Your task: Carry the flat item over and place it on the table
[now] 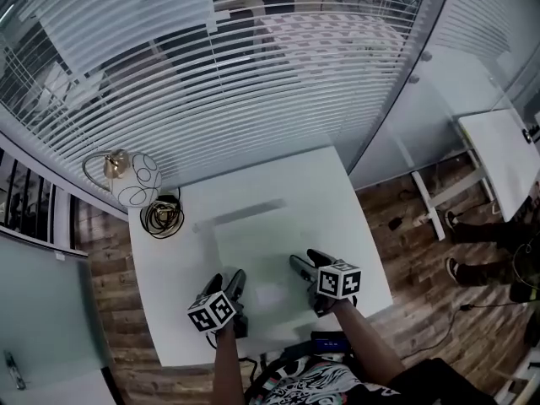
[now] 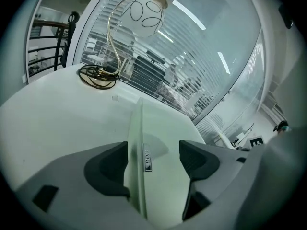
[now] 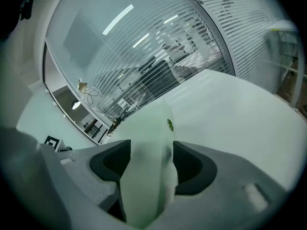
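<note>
**Double pinch at the near edge**

Left gripper (image 1: 234, 278) and right gripper (image 1: 305, 262) each clamp the pale flat item (image 1: 257, 247) by its near edge, one towards either corner. It sits level over the near half of the white table (image 1: 169, 251).

The square white table (image 1: 329, 194) has a smooth, matt top with only a faint sheen. The pale greenish-white flat item (image 2: 160, 138) is smooth and matt; whether it is plastic or painted metal cannot be told. The left gripper (image 1: 228, 278) and right gripper (image 1: 308, 261) have matt grey plastic bodies with darker, rubbery-looking pads (image 2: 108, 169). Past the table's edges, the floor (image 1: 405, 251) is brown wood plank with visible grain. At the far left corner, a lamp (image 1: 133, 180) has a glossy white globe and brass-like metal, with a shiny dark coiled cable (image 1: 163, 218) beside it. The glass wall (image 1: 253, 74) behind is glossy.
</note>
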Available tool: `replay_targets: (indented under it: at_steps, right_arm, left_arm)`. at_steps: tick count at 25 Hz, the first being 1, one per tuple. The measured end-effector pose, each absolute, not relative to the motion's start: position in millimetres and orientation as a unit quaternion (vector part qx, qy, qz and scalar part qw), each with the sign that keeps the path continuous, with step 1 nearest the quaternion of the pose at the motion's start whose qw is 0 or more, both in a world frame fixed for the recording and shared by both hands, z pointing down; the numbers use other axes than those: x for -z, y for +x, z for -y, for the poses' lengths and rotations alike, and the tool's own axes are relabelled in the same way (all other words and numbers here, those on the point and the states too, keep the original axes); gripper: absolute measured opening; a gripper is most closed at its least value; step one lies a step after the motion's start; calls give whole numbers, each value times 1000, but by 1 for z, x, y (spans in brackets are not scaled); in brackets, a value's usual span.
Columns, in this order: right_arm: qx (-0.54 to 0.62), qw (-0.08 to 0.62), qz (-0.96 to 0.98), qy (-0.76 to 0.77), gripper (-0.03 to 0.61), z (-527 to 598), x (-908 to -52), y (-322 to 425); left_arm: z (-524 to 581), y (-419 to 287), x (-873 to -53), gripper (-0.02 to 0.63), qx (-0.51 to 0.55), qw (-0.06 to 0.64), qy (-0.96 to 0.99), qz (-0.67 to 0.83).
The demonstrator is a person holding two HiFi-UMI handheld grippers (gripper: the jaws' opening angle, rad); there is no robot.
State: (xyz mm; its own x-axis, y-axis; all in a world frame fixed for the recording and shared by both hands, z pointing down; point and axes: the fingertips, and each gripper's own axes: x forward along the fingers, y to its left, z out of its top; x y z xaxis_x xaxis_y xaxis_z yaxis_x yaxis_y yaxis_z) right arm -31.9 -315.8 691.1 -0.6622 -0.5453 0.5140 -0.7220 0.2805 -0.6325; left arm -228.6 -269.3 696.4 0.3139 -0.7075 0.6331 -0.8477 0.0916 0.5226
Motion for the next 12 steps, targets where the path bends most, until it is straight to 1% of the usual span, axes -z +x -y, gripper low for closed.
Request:
replay_targets:
  at_steps: [3, 6, 9, 11, 12]
  right_arm:
    - [-442, 96, 798, 399, 275, 313, -686, -31]
    - [-425, 90, 799, 416, 270, 311, -674, -23]
    - [-402, 80, 805, 428, 244, 312, -656, -13]
    - [-389, 65, 815, 424, 232, 312, -644, -11]
    - [-384, 58, 819, 423, 228, 312, -640, -11]
  left_arm:
    - [269, -230, -686, 336, -74, 442, 674, 587]
    - [266, -225, -675, 336, -93, 424, 686, 585]
    - [267, -219, -659, 314, -90, 406, 696, 585]
    - [268, -216, -646, 308, -91, 376, 708, 592]
    - [268, -215, -641, 288, -98, 356, 713, 596]
